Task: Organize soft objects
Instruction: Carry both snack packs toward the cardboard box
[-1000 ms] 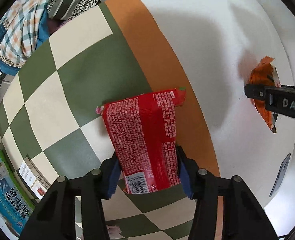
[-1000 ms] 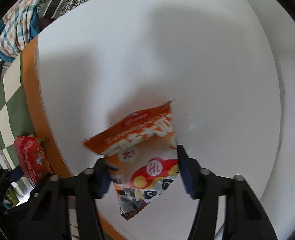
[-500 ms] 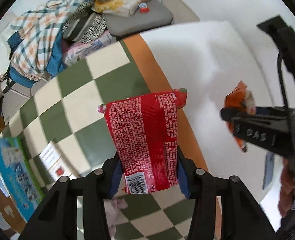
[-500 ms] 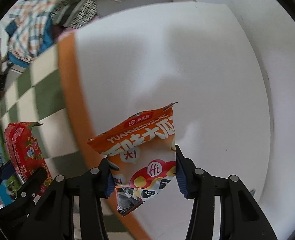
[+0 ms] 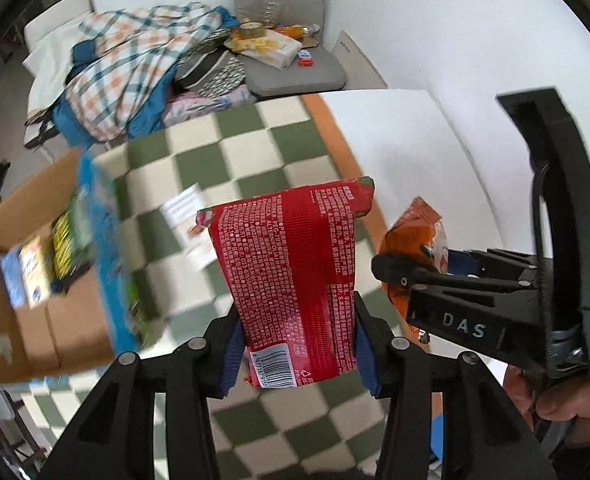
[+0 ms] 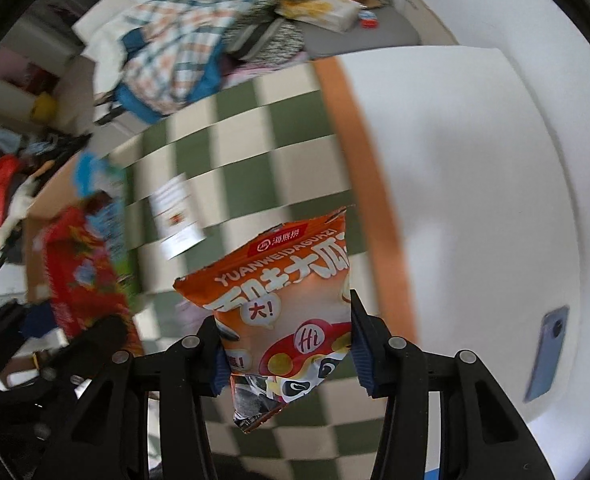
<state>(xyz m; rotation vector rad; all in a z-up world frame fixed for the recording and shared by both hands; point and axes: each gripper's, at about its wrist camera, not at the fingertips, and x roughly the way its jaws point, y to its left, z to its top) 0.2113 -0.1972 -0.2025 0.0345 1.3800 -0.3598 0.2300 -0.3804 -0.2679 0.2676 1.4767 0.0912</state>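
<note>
Red snack pack (image 5: 295, 280): clamped betw. pads of left gripper (image 5: 297, 354), barcode end nearest cam.
L view, right of jaws: right gripper (image 5: 415, 272).
Orange snack bag (image 6: 287, 304): pinched betw. right gripper's (image 6: 285, 356) narrow jaws, corner hanging below.
R view, left of jaws: cardboard box (image 6: 35, 240).

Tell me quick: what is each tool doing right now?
Left tool: closed on the red snack packet, held clear of the checked mat.
Right tool: closed on the orange snack bag, also lifted.
</note>
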